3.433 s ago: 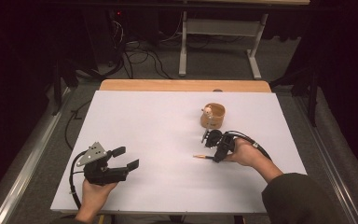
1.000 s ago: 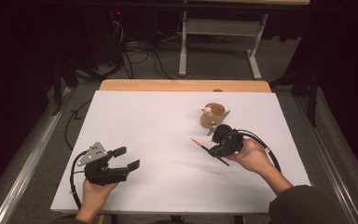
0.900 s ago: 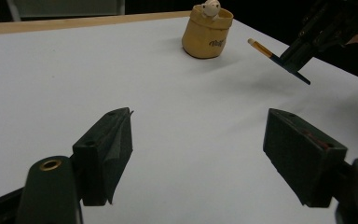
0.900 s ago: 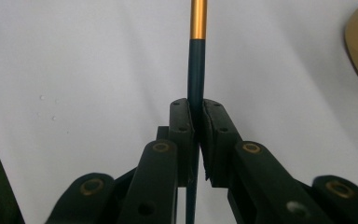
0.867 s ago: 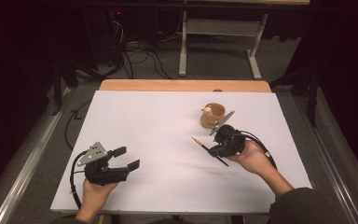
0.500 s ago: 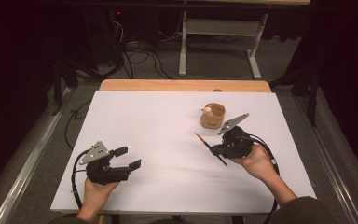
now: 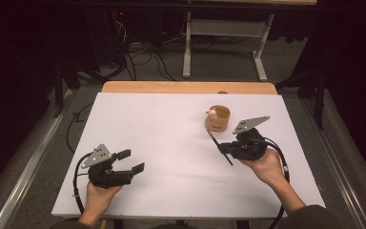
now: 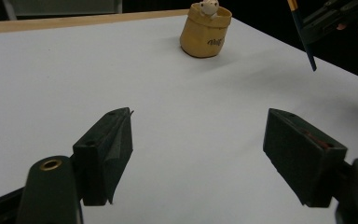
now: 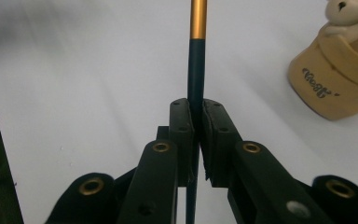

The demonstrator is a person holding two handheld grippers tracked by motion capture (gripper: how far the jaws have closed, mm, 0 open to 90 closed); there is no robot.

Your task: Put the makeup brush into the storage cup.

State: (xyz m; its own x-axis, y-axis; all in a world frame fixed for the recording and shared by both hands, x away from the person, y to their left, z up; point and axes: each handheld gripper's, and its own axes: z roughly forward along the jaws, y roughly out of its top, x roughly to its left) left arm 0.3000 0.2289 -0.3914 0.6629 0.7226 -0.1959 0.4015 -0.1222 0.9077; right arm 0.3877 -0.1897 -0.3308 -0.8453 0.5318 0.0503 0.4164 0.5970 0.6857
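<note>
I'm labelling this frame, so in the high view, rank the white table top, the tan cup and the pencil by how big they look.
1. White table top, by far the largest.
2. Tan cup and pencil: unsure. The pencil, clamped in the right hand-held gripper, looks longer but far thinner, and it is lifted nearer the camera, so I won't rank them.

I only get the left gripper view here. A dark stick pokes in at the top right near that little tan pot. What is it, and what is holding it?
Observer: It is a pencil, dark with a gold band, clamped between the right gripper's shut jaws.
Operator: Is the pencil inside the pot?
Observer: No. In the high view the pencil's upper end is beside the pot, outside its rim.
Operator: Is it standing straight up?
Observer: No, in the high view it slants, its lower tip pointing toward the person over the white table.
Operator: And my own gripper?
Observer: The left gripper sits open in the person's hand, near the table's front left.
</note>
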